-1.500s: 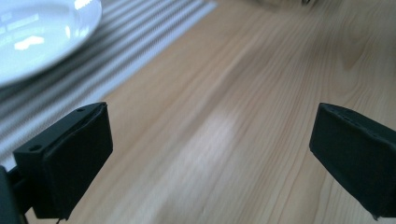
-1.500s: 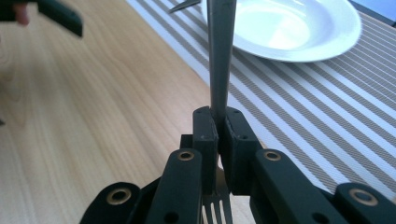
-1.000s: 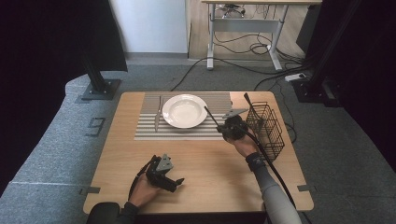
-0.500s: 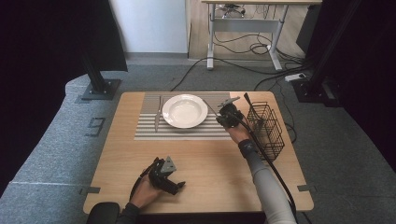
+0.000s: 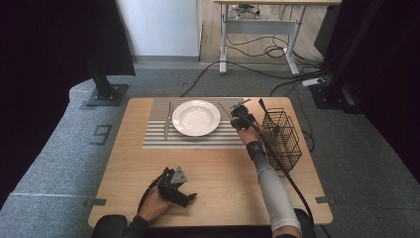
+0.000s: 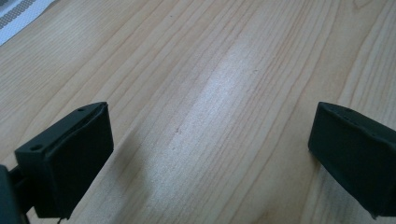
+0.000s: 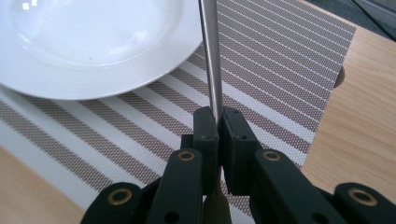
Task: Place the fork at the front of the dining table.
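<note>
**Steel utensil clamped, headed for the right of the plate**

Steel, slim and shiny, the utensil handle (image 7: 211, 56) runs up the middle of the right gripper view, pinched between the jaws of the right gripper (image 7: 218, 133), which are pressed together on it. Which kind of utensil it is cannot be told, since its working end is cut off at the top of that view. In the high view this gripper (image 5: 239, 118) sits right of centre, over the right edge of the striped placemat (image 5: 158, 139), just beside the white plate (image 5: 196, 117) and left of the black wire basket (image 5: 282, 136). Another utensil (image 5: 168, 120) lies on the mat left of the plate.

The step in hand looks like laying this piece beside the plate. To do it well, lower it level onto the bare stripes right of the plate, parallel to the plate's edge and clear of the rim, then part the jaws only once it rests flat.

At the lower left of the high view, the left gripper (image 5: 174, 184) rests on the wooden table (image 5: 218, 173), jaws wide apart and empty.

No brand, label or writing can be read.
</note>
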Demonstrator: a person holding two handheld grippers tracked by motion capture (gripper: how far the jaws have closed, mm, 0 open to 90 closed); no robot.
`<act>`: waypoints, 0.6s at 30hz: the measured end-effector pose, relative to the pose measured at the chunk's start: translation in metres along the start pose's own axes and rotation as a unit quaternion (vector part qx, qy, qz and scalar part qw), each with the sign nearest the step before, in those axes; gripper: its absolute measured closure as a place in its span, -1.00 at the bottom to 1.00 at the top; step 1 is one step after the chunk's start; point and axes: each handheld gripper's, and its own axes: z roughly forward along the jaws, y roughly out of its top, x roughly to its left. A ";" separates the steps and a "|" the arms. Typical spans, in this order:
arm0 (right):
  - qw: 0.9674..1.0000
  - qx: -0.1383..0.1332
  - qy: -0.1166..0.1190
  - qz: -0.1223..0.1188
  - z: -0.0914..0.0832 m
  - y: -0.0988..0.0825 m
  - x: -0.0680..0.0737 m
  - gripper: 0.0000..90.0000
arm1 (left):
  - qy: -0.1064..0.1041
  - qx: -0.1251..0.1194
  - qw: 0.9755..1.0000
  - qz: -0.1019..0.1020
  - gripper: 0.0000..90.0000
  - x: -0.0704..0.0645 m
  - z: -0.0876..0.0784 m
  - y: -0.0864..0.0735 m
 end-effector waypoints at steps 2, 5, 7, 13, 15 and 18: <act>1.000 0.003 -0.004 0.007 0.006 0.000 -0.002 0.88 | -0.002 0.000 1.000 0.001 -1.00 0.000 0.000 0.000; 1.000 0.012 -0.014 0.010 0.015 0.000 -0.006 0.88 | -0.004 -0.001 1.000 0.003 -1.00 -0.001 0.000 0.000; 1.000 0.018 -0.021 0.013 0.021 -0.002 -0.008 0.88 | -0.005 -0.001 1.000 0.007 -1.00 -0.002 0.000 0.000; 0.999 0.034 -0.030 0.014 0.036 -0.005 -0.011 0.88 | -0.007 -0.002 1.000 0.010 -1.00 -0.002 0.000 0.000; 0.999 0.037 -0.034 0.015 0.040 -0.005 -0.012 0.88 | -0.008 -0.002 1.000 0.011 -1.00 -0.002 0.000 0.000; 0.998 0.047 -0.041 0.019 0.045 -0.007 -0.015 0.88 | -0.009 -0.001 1.000 0.010 -1.00 -0.002 0.000 0.000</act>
